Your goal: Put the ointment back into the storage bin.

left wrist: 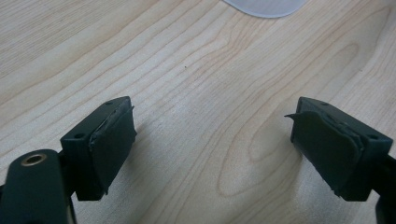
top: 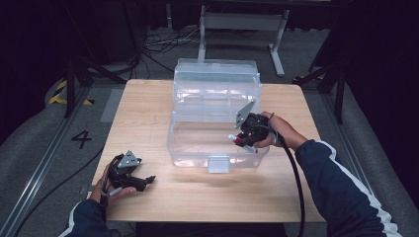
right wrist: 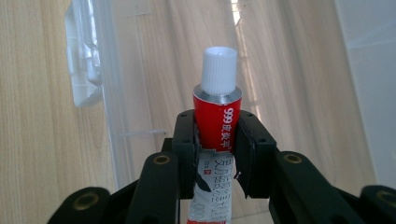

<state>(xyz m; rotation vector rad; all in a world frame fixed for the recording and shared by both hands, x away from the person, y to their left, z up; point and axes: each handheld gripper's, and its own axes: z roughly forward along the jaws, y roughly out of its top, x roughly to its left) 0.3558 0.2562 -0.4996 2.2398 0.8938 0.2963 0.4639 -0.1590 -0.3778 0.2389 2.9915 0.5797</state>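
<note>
A clear plastic storage box (top: 217, 143) stands open in the middle of the wooden table, its lid (top: 216, 81) tipped back behind it. My right gripper (top: 242, 140) hovers at the box's right rim, shut on a red-and-white tube (right wrist: 217, 126) with a white cap; the cap points over the inside of the clear box (right wrist: 289, 70). The same tube (top: 239, 141) pokes out leftward from the jaws. My left gripper (top: 143, 181) rests near the table's front left, open, with bare wood between its pads (left wrist: 112, 140).
The table (top: 148, 108) has free wood on both sides of the box. A latch tab (top: 218, 164) sticks out at the box's front. Beyond the table are cables on the floor, a metal stand (top: 242, 22) and dark frame legs.
</note>
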